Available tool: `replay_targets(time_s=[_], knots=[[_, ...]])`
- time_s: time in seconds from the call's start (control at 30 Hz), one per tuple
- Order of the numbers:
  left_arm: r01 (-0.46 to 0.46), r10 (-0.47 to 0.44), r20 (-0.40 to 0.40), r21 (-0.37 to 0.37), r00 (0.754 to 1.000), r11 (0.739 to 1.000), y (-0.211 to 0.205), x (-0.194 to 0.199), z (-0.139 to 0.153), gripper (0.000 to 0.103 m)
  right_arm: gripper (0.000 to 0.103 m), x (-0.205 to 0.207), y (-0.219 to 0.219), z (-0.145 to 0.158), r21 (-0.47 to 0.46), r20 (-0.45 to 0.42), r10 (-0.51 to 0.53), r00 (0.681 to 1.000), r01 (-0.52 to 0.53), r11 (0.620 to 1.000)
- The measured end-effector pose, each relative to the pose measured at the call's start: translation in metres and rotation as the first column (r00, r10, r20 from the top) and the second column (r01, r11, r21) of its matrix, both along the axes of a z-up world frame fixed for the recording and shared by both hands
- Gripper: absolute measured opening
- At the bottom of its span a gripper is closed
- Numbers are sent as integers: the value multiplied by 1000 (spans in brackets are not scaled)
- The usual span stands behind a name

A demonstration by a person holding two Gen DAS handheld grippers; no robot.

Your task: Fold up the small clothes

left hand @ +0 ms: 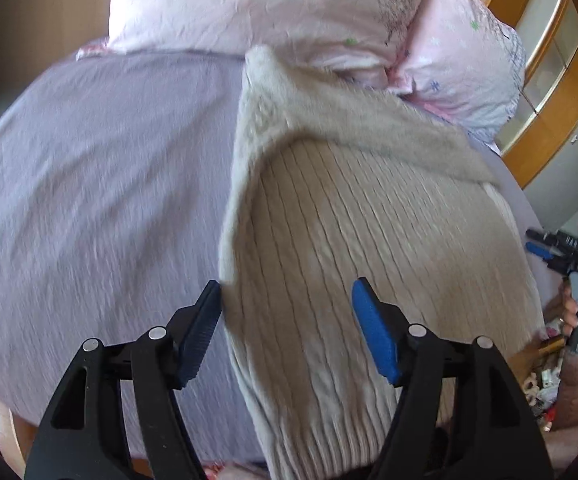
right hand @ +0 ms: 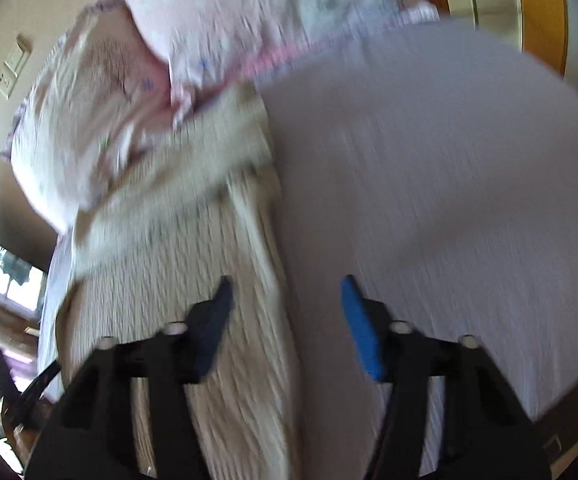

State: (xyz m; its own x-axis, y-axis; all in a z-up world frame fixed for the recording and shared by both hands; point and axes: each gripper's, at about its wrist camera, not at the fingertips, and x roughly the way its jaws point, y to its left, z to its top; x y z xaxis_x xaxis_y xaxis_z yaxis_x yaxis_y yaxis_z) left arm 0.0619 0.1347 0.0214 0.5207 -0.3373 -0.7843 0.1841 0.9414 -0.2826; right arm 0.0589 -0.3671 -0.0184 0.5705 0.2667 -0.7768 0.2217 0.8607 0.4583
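A beige ribbed knit sweater [left hand: 353,240] lies flat on the lavender bed sheet [left hand: 101,184], with a sleeve folded across its upper part [left hand: 389,128]. My left gripper [left hand: 287,300] is open and empty above the sweater's left edge near the hem. My right gripper [right hand: 287,294] is open and empty above the sweater's right edge [right hand: 225,280], with the sheet [right hand: 429,184] beside it. The right gripper also shows at the far right of the left wrist view [left hand: 569,256], held in a hand. The right wrist view is blurred.
Pink patterned pillows [left hand: 273,8] lie against the sweater's top, also in the right wrist view [right hand: 225,16]. A wooden-framed cabinet [left hand: 549,80] stands at the right. A wall with a socket [right hand: 9,68] is at the left. Clutter lies on the floor by the bed [left hand: 541,384].
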Motion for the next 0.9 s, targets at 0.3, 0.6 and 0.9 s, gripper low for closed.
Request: replay_targets(time_s=[0.3, 0.6, 0.9], knots=[[37, -36, 26, -18, 999, 999, -11, -55, -4, 42, 8, -65, 37, -24, 231, 48, 296, 954, -299, 926], [38, -29, 47, -190, 998, 981, 9, -13, 34, 8, 7, -18, 0, 43, 427, 342, 84, 936, -235, 873], [-163, 171, 73, -107, 983, 981, 9, 201, 57, 6, 7, 187, -14, 23, 553, 208, -219, 953, 71, 830]])
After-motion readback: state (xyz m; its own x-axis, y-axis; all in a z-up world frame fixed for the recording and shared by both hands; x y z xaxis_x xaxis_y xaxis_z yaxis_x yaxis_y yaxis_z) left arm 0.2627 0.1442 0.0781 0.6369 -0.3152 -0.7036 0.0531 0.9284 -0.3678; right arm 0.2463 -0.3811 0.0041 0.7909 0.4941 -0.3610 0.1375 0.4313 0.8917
